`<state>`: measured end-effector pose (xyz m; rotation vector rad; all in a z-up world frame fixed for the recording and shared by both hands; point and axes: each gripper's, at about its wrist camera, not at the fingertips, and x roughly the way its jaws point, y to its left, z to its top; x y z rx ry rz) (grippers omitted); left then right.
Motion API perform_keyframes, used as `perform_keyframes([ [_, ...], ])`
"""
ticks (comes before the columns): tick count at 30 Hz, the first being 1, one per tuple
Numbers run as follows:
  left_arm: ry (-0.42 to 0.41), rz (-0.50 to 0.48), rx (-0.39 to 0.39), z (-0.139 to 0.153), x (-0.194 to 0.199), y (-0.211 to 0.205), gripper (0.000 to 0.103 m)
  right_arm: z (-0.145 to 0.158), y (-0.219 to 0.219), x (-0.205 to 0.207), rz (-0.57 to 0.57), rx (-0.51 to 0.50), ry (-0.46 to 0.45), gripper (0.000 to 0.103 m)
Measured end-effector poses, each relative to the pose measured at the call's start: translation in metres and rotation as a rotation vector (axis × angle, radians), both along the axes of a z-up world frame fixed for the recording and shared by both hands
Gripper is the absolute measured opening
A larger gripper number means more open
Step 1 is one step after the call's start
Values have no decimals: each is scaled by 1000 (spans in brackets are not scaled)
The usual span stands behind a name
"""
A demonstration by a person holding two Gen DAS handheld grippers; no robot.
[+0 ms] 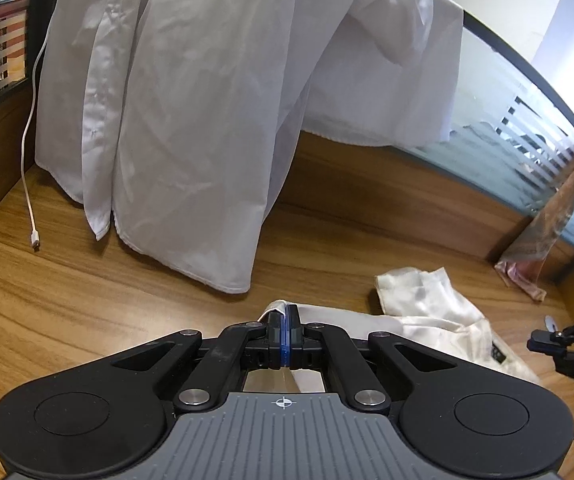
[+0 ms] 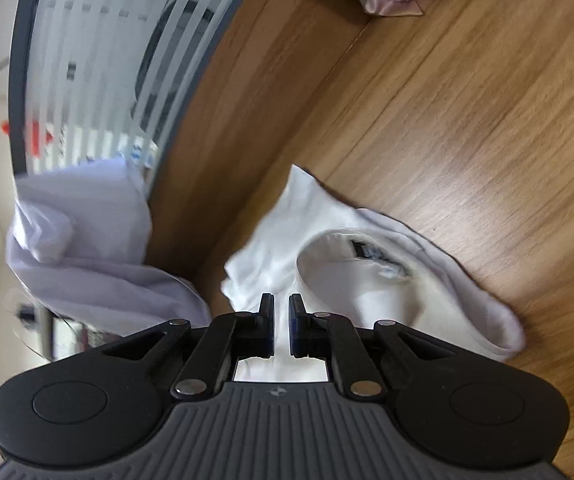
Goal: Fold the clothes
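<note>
Left wrist: gripper pinching cream shirt.

text: "DAS" | on: right gripper body | shirt label: unreadable

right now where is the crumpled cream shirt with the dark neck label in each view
Left wrist view: the crumpled cream shirt with the dark neck label lies low and right on the wooden desk, its edge pinched in the left gripper.
Right wrist view: centre, collar open, just ahead of the right gripper.
Shared landmark: the hanging white shirt draped over the frosted striped partition.
</note>
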<state>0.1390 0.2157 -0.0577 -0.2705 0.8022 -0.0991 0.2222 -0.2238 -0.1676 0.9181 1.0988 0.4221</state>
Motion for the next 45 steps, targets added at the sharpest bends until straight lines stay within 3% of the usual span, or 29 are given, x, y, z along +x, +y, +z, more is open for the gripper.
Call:
perform_keyframes([
  [3,7,3,-2,-1,0,0,2,4,15,7,66,-98,-25,24],
  [5,9,7,0,-1,0,1,2,7,25,12,110,-163,-42,26],
  [7,13,12,2,-1,0,2,2,11,39,20,173,-261,-91,27],
  [9,15,18,4,0,-1,4,2,17,54,30,258,-368,-164,34],
  [14,22,24,22,-2,4,7,2,26,91,42,530,-633,-373,65],
  [17,27,26,29,-3,8,9,2,24,111,47,703,-729,-476,67],
  [22,35,33,34,-5,14,10,2,10,133,55,930,-823,-557,66],
  [24,38,35,37,-5,14,10,2,5,134,56,992,-821,-553,59],
  [26,40,37,40,-4,12,10,2,-1,134,57,1038,-817,-536,42],
  [27,42,37,42,-3,11,9,2,-3,133,56,1048,-817,-533,36],
  [29,45,34,44,-1,8,6,2,-3,127,52,1040,-798,-511,7],
  [33,48,-4,53,5,-2,-8,2,9,108,36,963,-821,-526,5],
  [37,36,-87,43,18,-17,-40,2,35,70,11,818,-888,-560,5],
  [45,-31,-355,-26,54,-44,-154,2,101,-56,-43,474,-1059,-569,4],
])
